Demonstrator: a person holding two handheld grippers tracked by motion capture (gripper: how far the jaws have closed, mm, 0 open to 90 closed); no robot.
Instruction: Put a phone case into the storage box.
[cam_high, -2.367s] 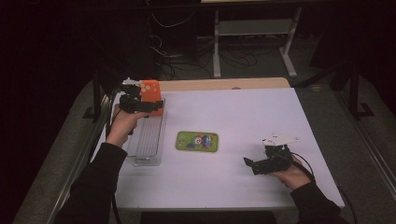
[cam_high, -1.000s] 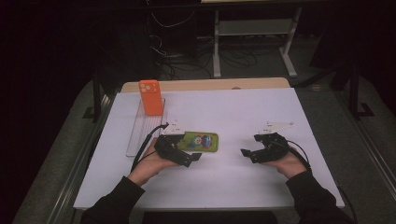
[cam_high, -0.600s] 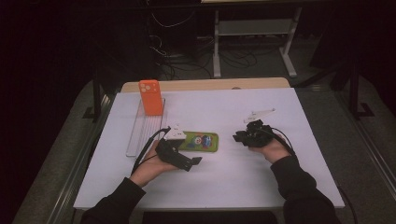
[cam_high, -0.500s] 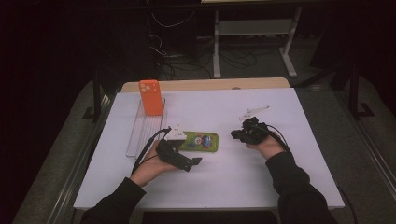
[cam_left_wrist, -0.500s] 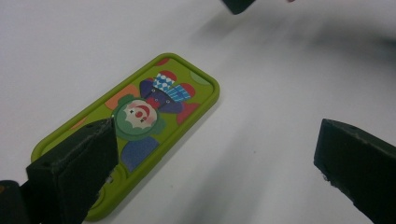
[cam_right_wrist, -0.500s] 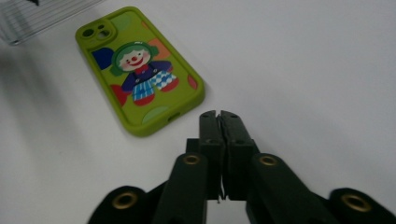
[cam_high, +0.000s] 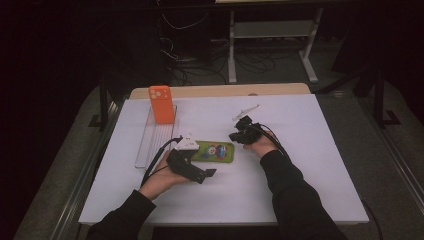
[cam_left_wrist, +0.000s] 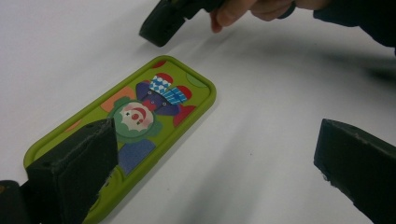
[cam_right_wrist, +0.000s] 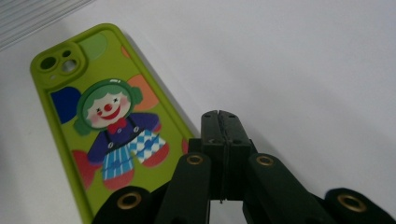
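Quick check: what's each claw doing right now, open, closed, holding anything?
Left claw: open, jaws wide apart, one over the green phone case, nothing gripped.
Right claw: closed, jaws pressed together, empty, beside the case's end.

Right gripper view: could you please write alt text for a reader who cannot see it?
A lime-green rubbery phone case with a cartoon clown print lies flat on a white table, camera cut-outs at upper left. The right gripper rises from the bottom beside the case's right edge, its black jaws pressed together, empty.
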